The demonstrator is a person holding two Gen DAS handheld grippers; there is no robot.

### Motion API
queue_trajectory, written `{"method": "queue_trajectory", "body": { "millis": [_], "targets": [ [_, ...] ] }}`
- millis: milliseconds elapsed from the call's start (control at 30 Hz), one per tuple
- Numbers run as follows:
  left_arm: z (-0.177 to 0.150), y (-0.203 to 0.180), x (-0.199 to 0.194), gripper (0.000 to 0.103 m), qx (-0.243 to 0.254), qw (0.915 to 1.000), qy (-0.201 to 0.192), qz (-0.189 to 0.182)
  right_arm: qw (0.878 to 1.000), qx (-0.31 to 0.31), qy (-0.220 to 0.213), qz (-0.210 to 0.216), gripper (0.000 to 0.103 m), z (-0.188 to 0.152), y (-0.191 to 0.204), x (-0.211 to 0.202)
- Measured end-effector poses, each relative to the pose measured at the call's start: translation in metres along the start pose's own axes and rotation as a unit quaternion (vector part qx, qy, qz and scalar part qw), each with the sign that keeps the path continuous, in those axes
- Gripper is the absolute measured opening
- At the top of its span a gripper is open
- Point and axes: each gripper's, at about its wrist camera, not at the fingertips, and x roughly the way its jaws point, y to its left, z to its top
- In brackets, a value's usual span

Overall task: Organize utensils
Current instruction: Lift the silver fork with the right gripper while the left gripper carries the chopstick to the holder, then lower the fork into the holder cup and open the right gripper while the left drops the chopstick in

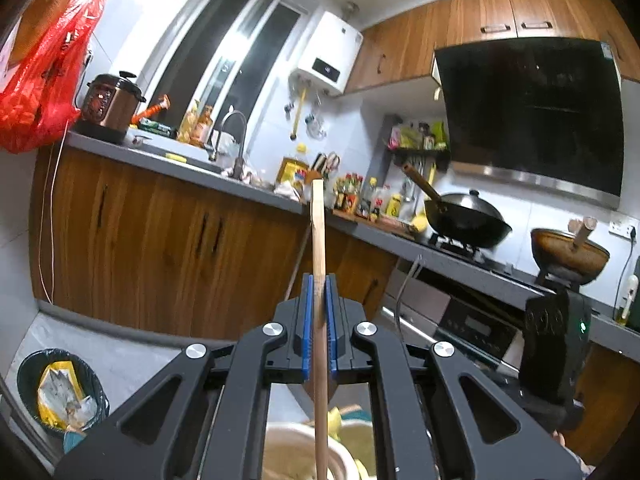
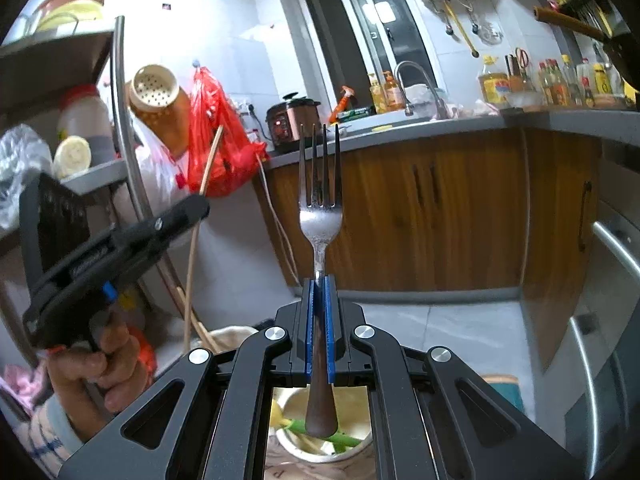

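Both jaws grip: left a chopstick (image 1: 319, 240); right a fork (image 2: 320, 216), seen only there.

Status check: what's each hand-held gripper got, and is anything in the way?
Left hand-held gripper shut on wooden chopstick. Right hand-held gripper shut on fork, prongs up. Nothing blocking either.

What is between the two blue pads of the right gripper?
The right wrist view shows the fork: its neck is clamped between the pads of the right gripper.

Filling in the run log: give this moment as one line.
left claw: shut on chopstick | right claw: shut on fork | both held upright above floor, kitchen counter behind
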Motion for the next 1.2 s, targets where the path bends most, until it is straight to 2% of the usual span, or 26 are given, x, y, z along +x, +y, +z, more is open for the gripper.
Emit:
{"method": "queue_trajectory", "body": {
  "millis": [233,567,800,933,1200],
  "targets": [
    [-0.03,-0.002,-0.004,0.006,0.006,0.9997,-0.017,0.015,1.0,-0.015,0.006,-0.015,0.006,-0.013,0.001,0.007],
    [-0.072,-0.006,-0.027,0.006,0.037,0.998,0.024,0.047,0.998,-0.026,0.043,-0.038,0.006,-0.04,-0.002,0.009],
    [-0.081,-0.002,-0.03,0.006,0.04,0.9957,0.056,0.062,0.995,-0.047,0.07,-0.047,0.006,-0.046,0.006,0.013],
    [-0.085,-0.004,-0.024,0.006,0.061,0.9918,0.076,0.083,0.993,-0.053,0.088,-0.057,0.006,-0.05,0.007,0.019],
    [-0.081,-0.014,-0.023,0.006,0.081,0.9895,0.083,0.087,0.991,-0.052,0.105,-0.066,0.006,-0.051,0.007,0.024]
  ]
}}
